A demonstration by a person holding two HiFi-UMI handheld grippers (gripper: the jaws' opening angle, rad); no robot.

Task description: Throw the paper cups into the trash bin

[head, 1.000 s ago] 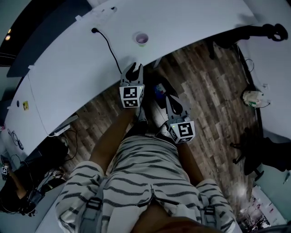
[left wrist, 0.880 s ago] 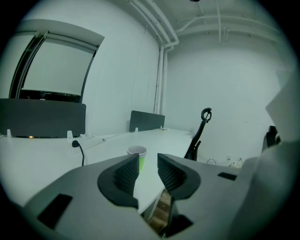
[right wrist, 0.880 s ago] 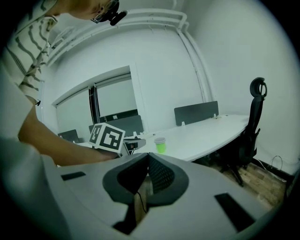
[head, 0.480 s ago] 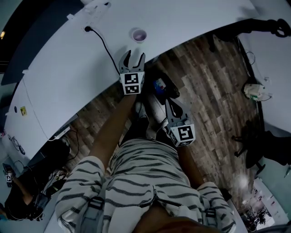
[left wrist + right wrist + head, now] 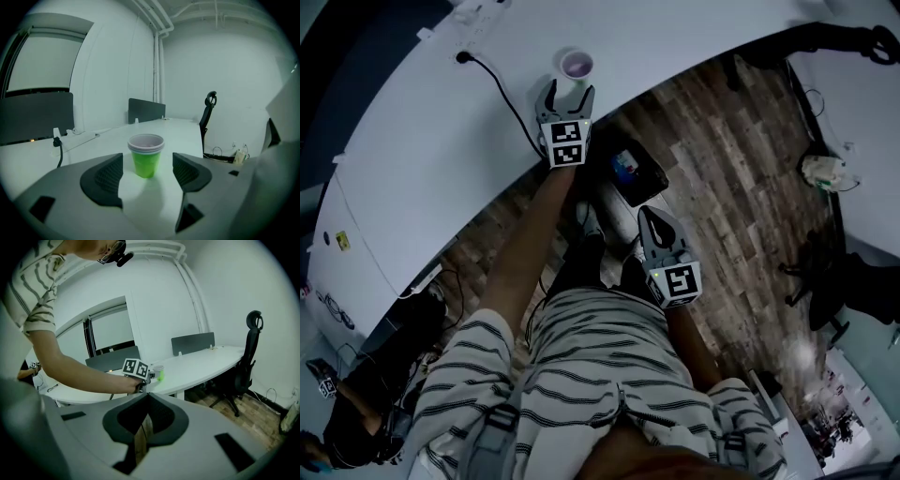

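A green paper cup stack [image 5: 577,66] with white rims stands on the white table [image 5: 412,159] near its curved edge. My left gripper [image 5: 565,95] reaches over that edge. Its jaws are opening. In the left gripper view the cups [image 5: 146,155] stand just ahead of my left gripper [image 5: 147,172], in line with the gap, and neither pad touches them. My right gripper [image 5: 655,221] hangs low over the wooden floor, shut and empty, its tips [image 5: 147,398] meeting. A black trash bin [image 5: 636,172] sits on the floor under the table edge, between the two grippers.
A black cable [image 5: 502,89] runs across the table from a plug just left of the left gripper. A black office chair [image 5: 207,117] stands at the table's right end. The person's striped shorts [image 5: 600,366] fill the lower head view. A dark divider panel [image 5: 146,108] rises behind the table.
My left gripper has moved forward over the table edge towards the cups, and its jaws have spread apart. The right gripper has stayed low and shut.
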